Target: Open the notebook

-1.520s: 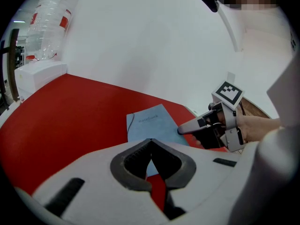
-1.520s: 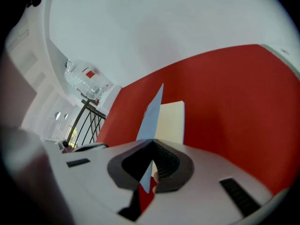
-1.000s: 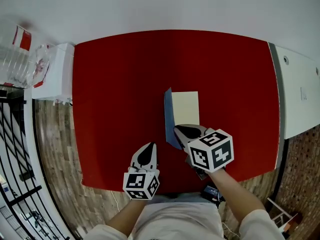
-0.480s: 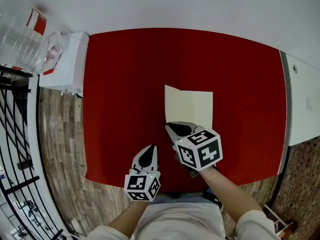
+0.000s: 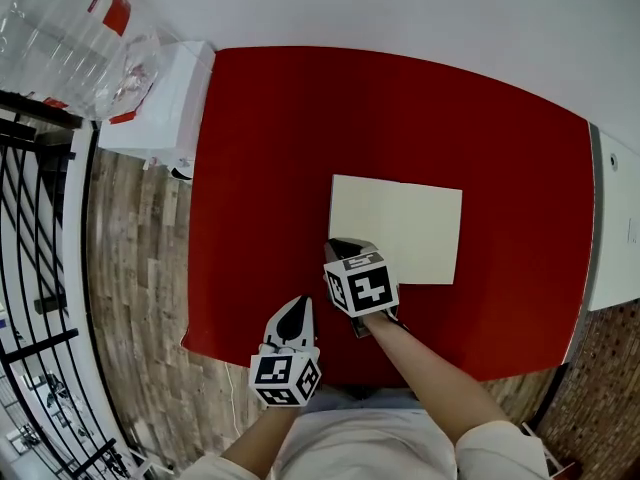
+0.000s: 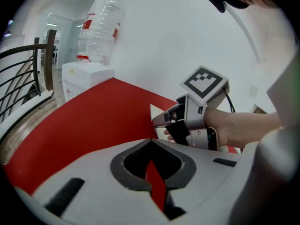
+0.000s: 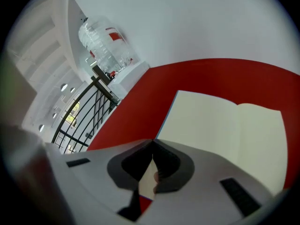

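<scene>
The notebook (image 5: 400, 228) lies open and flat on the red table (image 5: 260, 148), showing two blank cream pages; a thin blue cover edge shows along its left side (image 7: 165, 121). My right gripper (image 5: 340, 248) is at the notebook's near left corner, its jaws closed together on the edge of the cover (image 7: 152, 143). In the left gripper view the right gripper (image 6: 161, 121) sits just ahead, with a corner of the notebook (image 6: 157, 111) behind it. My left gripper (image 5: 293, 313) hovers over the table's near edge, to the left of the notebook, shut with nothing in it (image 6: 151, 143).
A large water bottle (image 5: 70, 38) stands on a white dispenser (image 5: 160, 98) off the table's far left corner. A black railing (image 5: 40, 268) runs along the left over wood flooring. A white counter (image 5: 615, 228) borders the table's right side.
The right gripper swung the blue cover from upright over to the left; the notebook now lies fully open and flat. The left gripper stayed in place.
</scene>
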Demonstrator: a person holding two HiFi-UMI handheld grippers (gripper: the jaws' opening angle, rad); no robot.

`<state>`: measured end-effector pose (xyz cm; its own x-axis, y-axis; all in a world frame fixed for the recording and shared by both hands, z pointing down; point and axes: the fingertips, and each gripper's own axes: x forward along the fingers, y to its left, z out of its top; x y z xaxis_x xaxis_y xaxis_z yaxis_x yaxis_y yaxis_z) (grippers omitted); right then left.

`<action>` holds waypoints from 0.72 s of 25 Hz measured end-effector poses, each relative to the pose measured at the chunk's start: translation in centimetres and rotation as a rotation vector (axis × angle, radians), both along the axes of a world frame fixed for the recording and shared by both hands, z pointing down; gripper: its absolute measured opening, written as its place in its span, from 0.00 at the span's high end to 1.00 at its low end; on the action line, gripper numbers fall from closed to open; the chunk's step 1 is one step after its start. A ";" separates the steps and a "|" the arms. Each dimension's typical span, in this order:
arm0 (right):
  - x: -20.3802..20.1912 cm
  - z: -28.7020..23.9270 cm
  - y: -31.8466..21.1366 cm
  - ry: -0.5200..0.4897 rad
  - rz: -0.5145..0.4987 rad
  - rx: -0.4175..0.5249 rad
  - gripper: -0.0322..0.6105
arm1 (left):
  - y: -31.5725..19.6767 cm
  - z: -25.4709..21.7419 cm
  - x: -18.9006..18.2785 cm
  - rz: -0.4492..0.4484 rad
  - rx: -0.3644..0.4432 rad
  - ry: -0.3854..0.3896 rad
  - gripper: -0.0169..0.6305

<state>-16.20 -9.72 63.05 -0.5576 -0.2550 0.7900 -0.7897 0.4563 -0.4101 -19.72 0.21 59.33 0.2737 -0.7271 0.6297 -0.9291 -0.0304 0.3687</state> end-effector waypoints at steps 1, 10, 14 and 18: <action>-0.2 0.9 0.0 0.019 -0.002 -0.006 0.94 | 0.2 0.1 -0.4 -0.006 -0.003 -0.002 0.96; -0.7 4.6 0.4 0.096 -0.008 -0.030 0.93 | 1.1 1.3 -3.2 -0.044 -0.024 -0.002 0.96; -1.0 4.6 0.5 0.093 -0.001 -0.036 0.93 | 1.1 1.5 -3.3 -0.039 -0.024 0.004 0.96; -1.2 4.5 0.8 0.076 0.001 -0.027 0.93 | 1.0 1.4 -3.2 -0.027 -0.021 0.011 0.96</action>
